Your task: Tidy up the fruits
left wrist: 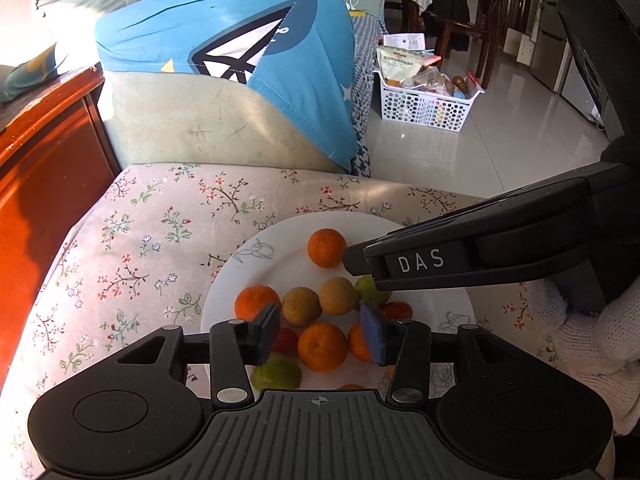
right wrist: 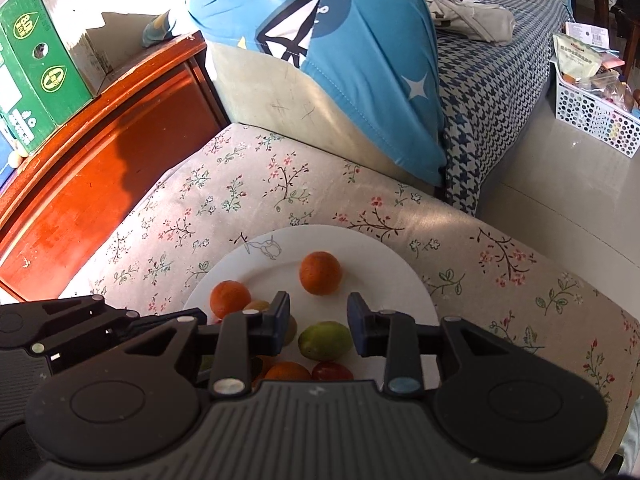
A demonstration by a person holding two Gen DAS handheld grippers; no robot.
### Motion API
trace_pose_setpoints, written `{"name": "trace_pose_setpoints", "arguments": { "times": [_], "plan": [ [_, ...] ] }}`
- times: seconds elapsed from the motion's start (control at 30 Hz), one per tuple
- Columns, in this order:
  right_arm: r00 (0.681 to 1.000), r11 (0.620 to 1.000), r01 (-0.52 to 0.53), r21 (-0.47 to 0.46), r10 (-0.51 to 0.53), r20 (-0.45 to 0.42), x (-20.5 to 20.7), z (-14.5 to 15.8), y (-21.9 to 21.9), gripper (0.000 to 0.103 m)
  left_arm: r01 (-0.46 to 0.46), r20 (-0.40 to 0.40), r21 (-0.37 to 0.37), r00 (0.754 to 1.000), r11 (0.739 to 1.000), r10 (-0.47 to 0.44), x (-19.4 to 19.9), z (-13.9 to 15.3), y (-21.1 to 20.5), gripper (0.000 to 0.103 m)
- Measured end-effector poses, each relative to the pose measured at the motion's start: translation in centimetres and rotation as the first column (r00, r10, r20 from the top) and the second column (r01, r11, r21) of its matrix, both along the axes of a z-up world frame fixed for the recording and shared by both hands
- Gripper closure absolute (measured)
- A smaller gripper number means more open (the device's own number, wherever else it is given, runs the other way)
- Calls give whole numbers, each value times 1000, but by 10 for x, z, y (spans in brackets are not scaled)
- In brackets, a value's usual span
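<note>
A white plate [left wrist: 248, 272] sits on a floral cloth and holds several small fruits: oranges, yellow-brown ones, green ones and red ones. My left gripper [left wrist: 320, 330] is open, low over the near side of the plate, with an orange [left wrist: 322, 346] between its pads. My right gripper [right wrist: 319, 326] is open above a green fruit [right wrist: 325, 340]; a lone orange [right wrist: 320, 273] lies beyond it. In the left wrist view the right gripper's finger [left wrist: 420, 260] reaches in from the right next to that lone orange [left wrist: 326, 247].
The floral-covered seat [right wrist: 240, 200] abuts a red wooden cabinet [right wrist: 80, 152] at left and a blue-covered cushion [right wrist: 320, 60] behind. A green box [right wrist: 36, 60] stands on the cabinet. A white perforated basket [left wrist: 428, 100] of packets sits on the tiled floor.
</note>
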State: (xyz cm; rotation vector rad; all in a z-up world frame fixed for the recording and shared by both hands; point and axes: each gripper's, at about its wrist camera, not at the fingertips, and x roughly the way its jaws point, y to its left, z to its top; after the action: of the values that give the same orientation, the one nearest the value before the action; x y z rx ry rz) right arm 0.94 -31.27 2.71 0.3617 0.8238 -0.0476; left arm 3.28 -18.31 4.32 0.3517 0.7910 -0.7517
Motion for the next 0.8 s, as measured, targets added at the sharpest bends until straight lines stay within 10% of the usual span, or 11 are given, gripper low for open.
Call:
{"name": "trace_pose_setpoints", "arguments": {
  "times": [0.8],
  "plan": [
    [970, 974, 201, -102, -212, -115, -46, 23, 14, 22, -173, -33, 117, 984, 978, 177, -19, 16, 33, 19]
  ]
}}
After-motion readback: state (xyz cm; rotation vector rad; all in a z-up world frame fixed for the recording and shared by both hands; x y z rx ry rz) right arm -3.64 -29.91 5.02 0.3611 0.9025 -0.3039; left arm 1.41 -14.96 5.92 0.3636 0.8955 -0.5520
